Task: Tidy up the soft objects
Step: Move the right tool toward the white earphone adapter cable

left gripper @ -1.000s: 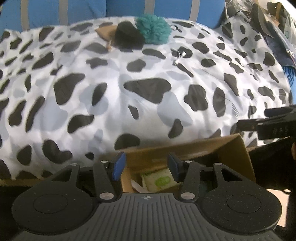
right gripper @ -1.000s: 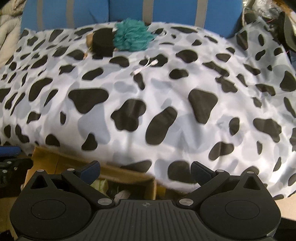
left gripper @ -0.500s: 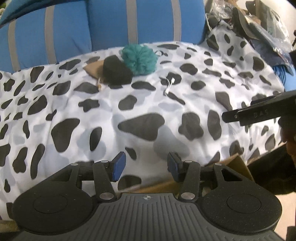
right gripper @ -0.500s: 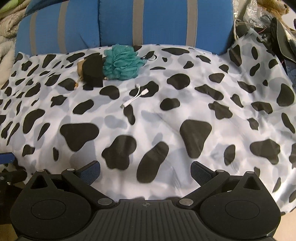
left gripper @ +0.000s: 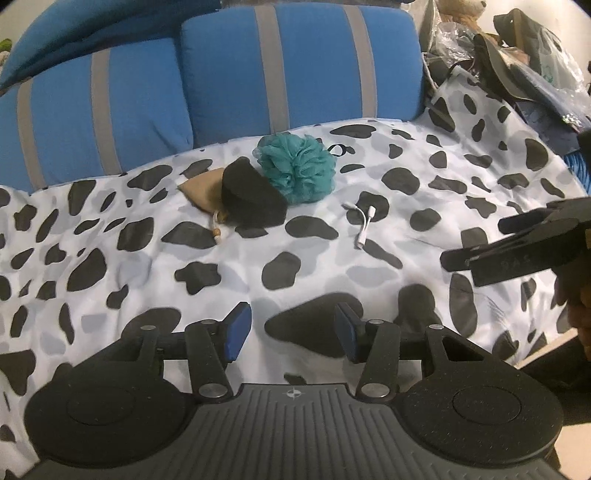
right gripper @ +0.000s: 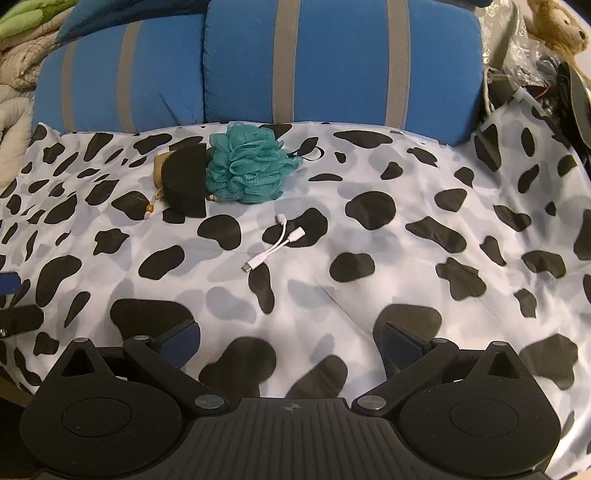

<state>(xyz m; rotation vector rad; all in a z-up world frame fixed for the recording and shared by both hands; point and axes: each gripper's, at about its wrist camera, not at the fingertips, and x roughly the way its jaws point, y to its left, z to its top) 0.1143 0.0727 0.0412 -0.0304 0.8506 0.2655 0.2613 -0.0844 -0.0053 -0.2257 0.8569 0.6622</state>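
Observation:
A teal mesh bath pouf point(left gripper: 297, 168) point(right gripper: 247, 164), a black half-round foam block point(left gripper: 251, 197) point(right gripper: 186, 181) and a tan drawstring pouch point(left gripper: 203, 190) point(right gripper: 159, 166) lie together at the back of the cow-print bedspread point(left gripper: 147, 258) point(right gripper: 406, 258). A white adapter cable point(left gripper: 364, 221) point(right gripper: 275, 242) lies in front of them. My left gripper point(left gripper: 291, 328) is open and empty above the near part of the spread. My right gripper point(right gripper: 290, 341) is open wide and empty; it also shows at the right edge of the left wrist view point(left gripper: 517, 247).
Blue cushions with grey stripes point(left gripper: 295, 70) point(right gripper: 332, 62) stand behind the spread. Bags and clutter point(left gripper: 517, 55) pile up at the far right, with a plush toy point(right gripper: 554, 26). A beige quilt point(right gripper: 14, 74) lies at the far left.
Both grippers have risen and moved forward over the bed. The cardboard box seen below them a second ago has dropped out of view. The soft objects now look closer.

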